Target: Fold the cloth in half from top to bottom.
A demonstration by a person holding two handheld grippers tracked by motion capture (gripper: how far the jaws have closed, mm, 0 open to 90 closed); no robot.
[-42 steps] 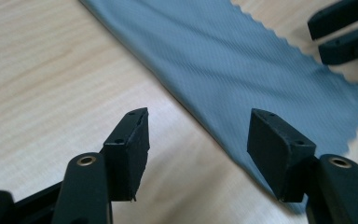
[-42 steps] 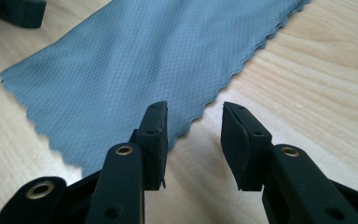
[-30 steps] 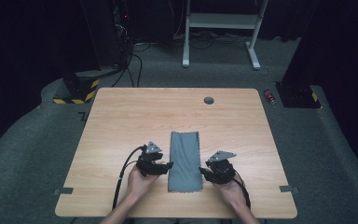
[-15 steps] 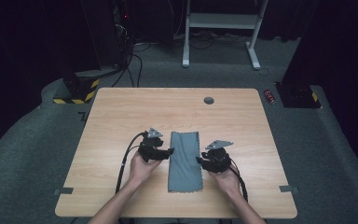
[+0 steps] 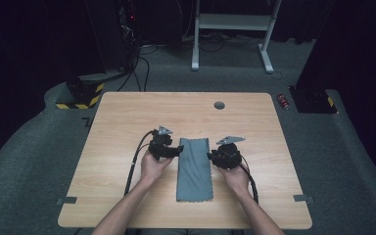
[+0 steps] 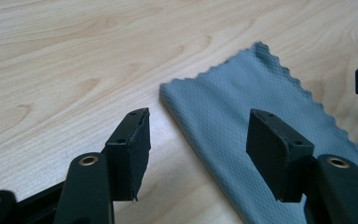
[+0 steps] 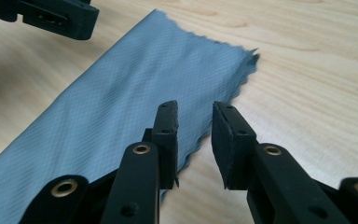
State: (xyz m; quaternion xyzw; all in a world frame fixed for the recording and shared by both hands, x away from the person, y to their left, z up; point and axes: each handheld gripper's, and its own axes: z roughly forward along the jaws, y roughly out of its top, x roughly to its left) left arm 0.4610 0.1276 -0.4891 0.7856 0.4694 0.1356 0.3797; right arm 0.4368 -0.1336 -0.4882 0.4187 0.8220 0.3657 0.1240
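A grey-blue cloth (image 5: pixel 194 169), folded into a long strip with scalloped ends, lies flat on the wooden table (image 5: pixel 127 122). My left gripper (image 5: pixel 178 150) sits at the strip's left side near its far corner. In the left gripper view its jaws stand wide open (image 6: pixel 200 130) astride the cloth's (image 6: pixel 261 88) long edge. My right gripper (image 5: pixel 210 156) rests at the strip's right side. In the right gripper view it (image 7: pixel 195 116) is open by a narrow gap just over the cloth's (image 7: pixel 135 93) wavy edge, with nothing clamped.
A round cable hole (image 5: pixel 219 105) sits in the table's far middle. Tape strips mark the near table edges (image 5: pixel 66 200). A small red thing (image 5: pixel 284 101) lies on the carpet past the right far corner. Cables and a white frame (image 5: pixel 230 22) stand behind.
Both hands have slid forward, away from the person, along the cloth's two sides toward its far end. The cloth itself has stayed put.
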